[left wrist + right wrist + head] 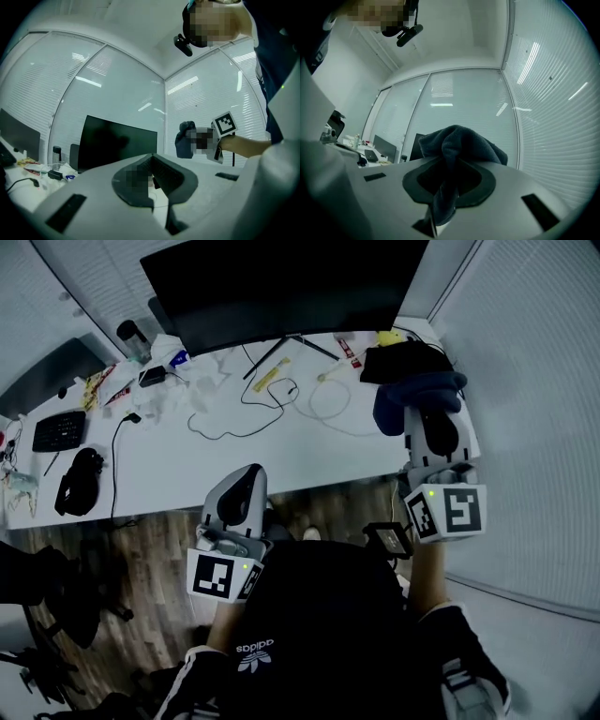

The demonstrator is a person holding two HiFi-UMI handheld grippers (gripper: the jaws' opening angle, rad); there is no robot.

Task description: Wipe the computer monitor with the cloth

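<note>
While the right tongs (446, 185) are pinched shut on the cloth (461, 143), the left tongs (152, 173) are closed on nothing. Soft, light and floppy, the cloth is bunched at the tips and is probably best held there. Ahead, well apart, the monitor (281, 287) is seen.

Office, long white desk (281, 460), black monitor (281, 287), keyboard (58, 430), blind-covered glass walls (530, 381)
</note>
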